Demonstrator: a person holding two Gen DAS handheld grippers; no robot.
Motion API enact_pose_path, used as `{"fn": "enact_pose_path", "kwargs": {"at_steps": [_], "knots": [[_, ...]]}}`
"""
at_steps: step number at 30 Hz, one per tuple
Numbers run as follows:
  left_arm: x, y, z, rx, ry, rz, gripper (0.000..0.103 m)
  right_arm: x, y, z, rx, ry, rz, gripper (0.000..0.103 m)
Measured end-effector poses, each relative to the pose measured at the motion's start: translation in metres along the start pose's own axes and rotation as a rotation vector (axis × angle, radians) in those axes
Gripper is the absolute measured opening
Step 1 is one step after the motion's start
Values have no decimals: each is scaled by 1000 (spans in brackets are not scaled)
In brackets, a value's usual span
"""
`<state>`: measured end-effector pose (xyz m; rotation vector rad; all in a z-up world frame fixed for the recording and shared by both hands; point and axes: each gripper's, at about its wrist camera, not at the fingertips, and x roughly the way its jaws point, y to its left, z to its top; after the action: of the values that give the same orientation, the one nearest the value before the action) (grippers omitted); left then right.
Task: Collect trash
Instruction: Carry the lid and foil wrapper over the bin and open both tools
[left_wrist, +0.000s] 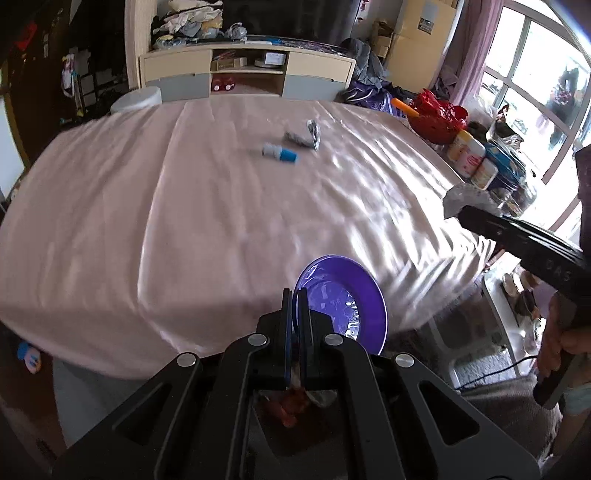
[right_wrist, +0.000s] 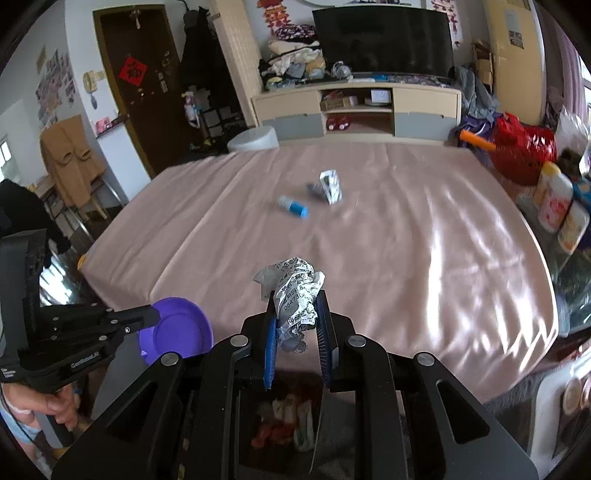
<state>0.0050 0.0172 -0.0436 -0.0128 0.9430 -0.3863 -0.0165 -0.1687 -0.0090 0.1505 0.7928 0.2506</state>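
My right gripper (right_wrist: 295, 325) pinches a crumpled paper wad (right_wrist: 293, 295) near the purple plate (right_wrist: 181, 328), which my left gripper (left_wrist: 295, 317) clamps by its rim. Risk: the tilted plate sheds the wad. More litter (bottle (right_wrist: 293, 206), foil (right_wrist: 330, 185)) lies far beyond the plate.

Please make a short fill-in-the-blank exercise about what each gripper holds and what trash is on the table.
1. The left gripper is shut on the rim of a ____ plate.
2. The right gripper holds a crumpled ball of ____ with printed text.
3. On the pink tablecloth, a small bottle with a ____ cap lies on its side.
4. A crumpled silver wrapper lies to the ____ of that bottle in both views.

Missing words: purple; paper; blue; right
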Motion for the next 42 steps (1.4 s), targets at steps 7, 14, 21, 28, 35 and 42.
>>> {"fn": "enact_pose_path", "kwargs": {"at_steps": [7,14,21,28,35,42], "knots": [[2,1,-53,-49,35,4,1,6,12,-49,12,61,20,20],[26,4,-98,-83,105,39,1,35,21,-89,27,142,12,20],[58,19,-124,-111,196,91,2,72,12,-130,64,277,16,20],[75,18,-129,-79,238,135,2,90,14,-142,63,347,33,20],[79,14,-127,-69,257,136,6,96,19,-143,58,371,22,24],[80,20,-127,-95,261,138,28,95,13,-141,77,366,14,45]]}}
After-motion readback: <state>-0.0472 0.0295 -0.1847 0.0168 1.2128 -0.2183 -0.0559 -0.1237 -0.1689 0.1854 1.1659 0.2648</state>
